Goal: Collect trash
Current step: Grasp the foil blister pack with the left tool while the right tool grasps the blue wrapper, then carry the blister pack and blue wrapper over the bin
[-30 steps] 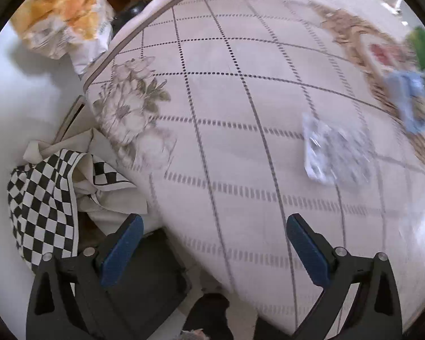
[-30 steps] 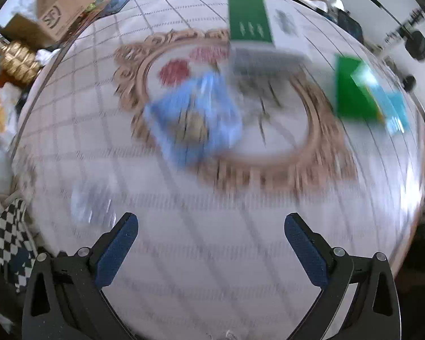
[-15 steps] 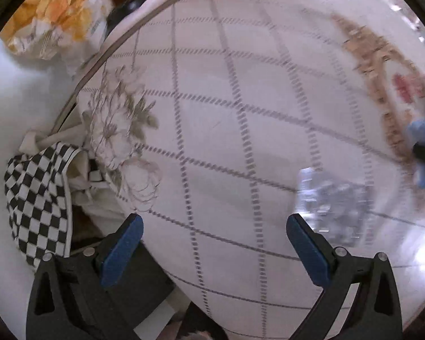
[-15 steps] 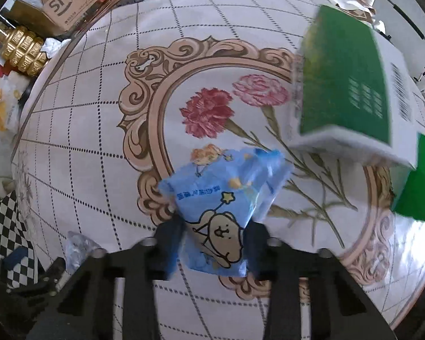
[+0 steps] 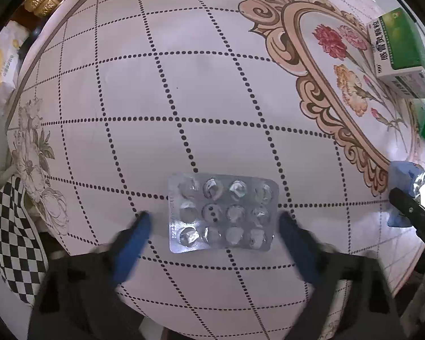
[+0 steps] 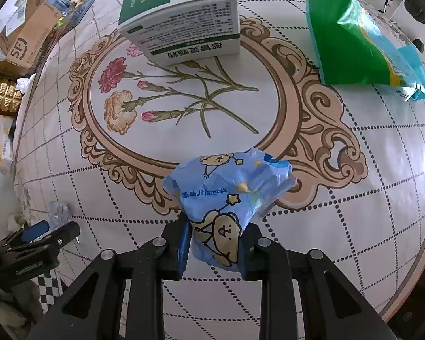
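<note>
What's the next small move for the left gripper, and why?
Probably finish closing the left gripper on the blister pack: it lies flat between the closing jaws, neither pad touching yet. The right gripper is already shut on the blue wrapper.

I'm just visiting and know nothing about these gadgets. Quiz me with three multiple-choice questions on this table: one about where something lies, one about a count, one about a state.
1. Where does the blister pack lie?
A. between the left gripper's fingers
B. on the medicine box
C. under the green bag

2. How many pockets does the blister pack have?
A. six
B. twelve
C. twenty

3. What is the right gripper doing?
A. standing wide open
B. clamped on the blue wrapper
C. gripping the box

Answers: 1 A, it lies flat on the tablecloth between the closing blue pads, not yet pinched. 2 B, three rows of four. 3 B, the wrapper is squeezed between both pads.
</note>
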Tool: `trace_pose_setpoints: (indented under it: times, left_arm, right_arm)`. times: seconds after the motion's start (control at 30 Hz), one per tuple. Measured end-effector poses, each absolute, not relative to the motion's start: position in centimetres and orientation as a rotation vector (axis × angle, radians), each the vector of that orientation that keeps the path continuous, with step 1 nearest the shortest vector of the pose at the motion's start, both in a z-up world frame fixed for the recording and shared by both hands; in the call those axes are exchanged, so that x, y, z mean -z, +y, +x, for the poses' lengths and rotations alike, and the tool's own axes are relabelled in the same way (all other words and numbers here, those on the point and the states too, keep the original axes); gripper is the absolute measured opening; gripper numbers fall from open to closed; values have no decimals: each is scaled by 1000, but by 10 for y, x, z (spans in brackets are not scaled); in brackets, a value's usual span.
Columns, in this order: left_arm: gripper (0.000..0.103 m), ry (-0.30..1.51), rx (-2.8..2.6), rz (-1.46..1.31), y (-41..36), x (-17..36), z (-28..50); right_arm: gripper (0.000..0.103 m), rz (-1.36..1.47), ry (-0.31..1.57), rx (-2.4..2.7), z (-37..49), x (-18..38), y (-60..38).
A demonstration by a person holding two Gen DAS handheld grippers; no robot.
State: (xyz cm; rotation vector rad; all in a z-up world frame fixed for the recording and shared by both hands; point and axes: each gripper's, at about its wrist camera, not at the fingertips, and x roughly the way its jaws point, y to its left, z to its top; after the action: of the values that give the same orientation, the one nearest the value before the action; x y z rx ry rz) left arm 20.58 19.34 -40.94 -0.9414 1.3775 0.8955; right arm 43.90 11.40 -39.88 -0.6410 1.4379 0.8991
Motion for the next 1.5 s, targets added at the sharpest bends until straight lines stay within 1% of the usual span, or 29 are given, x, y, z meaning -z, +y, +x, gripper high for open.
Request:
trace_pose_setpoints:
  times: [0.07, 0.17, 0.33, 0.57, 0.73, 0.93, 1.03, 1.17, 1.23, 1.33, 1.43, 1.5]
  left_arm:
    - [67, 1367, -900, -939, 193, 408, 209]
    - [64, 1351, -902, -900, 191, 402, 205]
    - [63, 1331, -916, -816, 182, 379, 209]
    - [63, 1231, -937, -698, 154, 321, 200]
    - [63, 1163, -906, -644, 125, 288, 165]
    - [63, 1126, -857, -565, 89, 272, 96]
    - [63, 1125, -822, -557, 66, 270, 58]
    - [63, 1175, -779, -596, 41, 300, 11]
    - [63, 1233, -752, -654, 32, 335, -12]
    - [63, 1311, -716, -753, 23, 400, -36]
    - [63, 1379, -699, -837, 18, 473, -48]
    - [63, 1407, -675, -876, 16, 526, -46]
  right_arm:
    - [28, -643, 1437, -896, 437, 397, 120]
    - [27, -640, 1436, -896, 438, 399, 120]
    - [27, -633, 1425, -910, 429, 387, 109]
    - [26, -617, 1381, -951, 400, 363, 85]
    - [26, -586, 1346, -992, 356, 334, 56]
    - [26, -512, 1346, -979, 289, 312, -5]
    - [26, -471, 1385, -946, 236, 316, -46]
    - [26, -430, 1519, -924, 173, 349, -95]
    - [26, -436, 1598, -908, 142, 382, -118]
    - [26, -450, 1682, -867, 118, 433, -143]
    - [26, -476, 1736, -805, 108, 499, -160]
    - [26, -487, 1761, -761, 107, 555, -167]
